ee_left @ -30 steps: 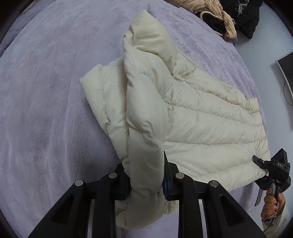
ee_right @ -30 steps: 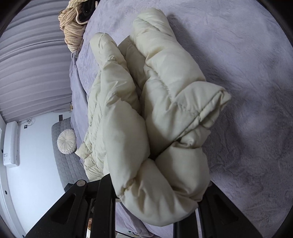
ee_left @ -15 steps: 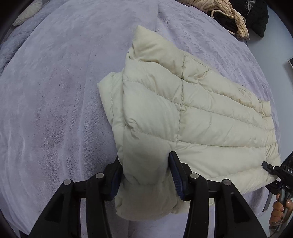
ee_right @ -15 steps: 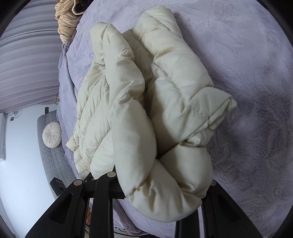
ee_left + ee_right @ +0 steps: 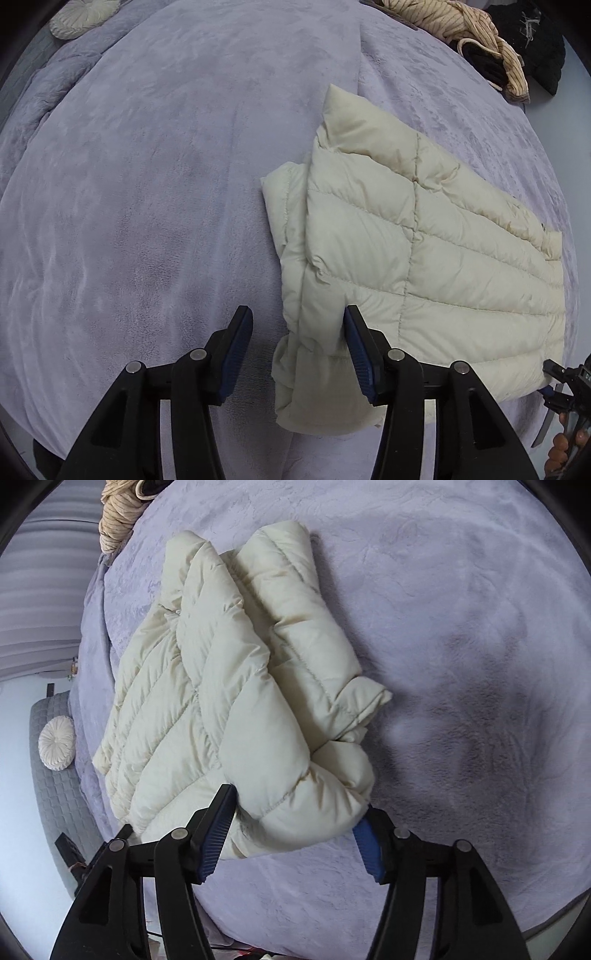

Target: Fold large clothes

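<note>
Item: cream puffer jacket (image 5: 424, 254), folded on the bed (image 5: 147, 184), long axis lower-centre to right in the left view. Left hand-held gripper (image 5: 299, 354): spread wide, empty, jacket corner between fingers. Right hand-held gripper (image 5: 295, 830): likewise wide, empty; equally near.

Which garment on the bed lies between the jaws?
The cream puffer jacket; the striped beige garment and the black one sit bunched at the bed's far edge.

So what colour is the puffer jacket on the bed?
Cream, quilted puffer jacket; clearest in the left wrist view.

Soft, even, perhaps daylight illumination, faint shadows, sharp centre, strong fisheye bending and dark vignette at edges.
</note>
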A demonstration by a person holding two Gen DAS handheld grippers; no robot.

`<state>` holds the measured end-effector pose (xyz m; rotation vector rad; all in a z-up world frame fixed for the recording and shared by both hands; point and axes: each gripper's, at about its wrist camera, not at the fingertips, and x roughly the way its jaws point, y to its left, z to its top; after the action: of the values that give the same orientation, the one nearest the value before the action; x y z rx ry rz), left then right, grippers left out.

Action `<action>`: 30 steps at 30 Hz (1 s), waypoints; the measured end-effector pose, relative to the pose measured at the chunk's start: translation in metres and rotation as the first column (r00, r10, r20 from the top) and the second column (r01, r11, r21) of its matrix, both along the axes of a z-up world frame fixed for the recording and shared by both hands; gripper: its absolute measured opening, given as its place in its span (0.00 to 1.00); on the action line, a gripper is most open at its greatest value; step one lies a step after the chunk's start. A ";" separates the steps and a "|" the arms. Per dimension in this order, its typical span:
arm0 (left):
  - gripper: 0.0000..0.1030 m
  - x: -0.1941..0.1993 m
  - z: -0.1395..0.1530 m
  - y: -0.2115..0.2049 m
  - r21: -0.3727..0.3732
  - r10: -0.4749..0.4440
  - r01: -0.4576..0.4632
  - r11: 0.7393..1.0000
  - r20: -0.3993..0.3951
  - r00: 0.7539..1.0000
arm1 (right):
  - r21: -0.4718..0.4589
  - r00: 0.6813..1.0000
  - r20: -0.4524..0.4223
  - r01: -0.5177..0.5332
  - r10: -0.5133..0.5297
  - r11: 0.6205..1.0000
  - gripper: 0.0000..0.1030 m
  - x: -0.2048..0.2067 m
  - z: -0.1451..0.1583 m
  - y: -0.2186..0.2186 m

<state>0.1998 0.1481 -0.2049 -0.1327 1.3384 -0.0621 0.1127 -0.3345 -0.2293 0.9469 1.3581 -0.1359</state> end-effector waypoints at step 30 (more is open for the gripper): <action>1.00 0.015 0.002 0.041 -0.187 0.013 -0.012 0.982 0.005 1.000 | -0.209 0.887 0.131 -0.412 0.443 0.887 0.21 0.076 0.064 0.153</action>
<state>0.2145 0.1894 -0.2031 -0.2994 1.3237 -0.1774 0.1887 -0.1811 -0.1649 0.4794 1.3348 0.1621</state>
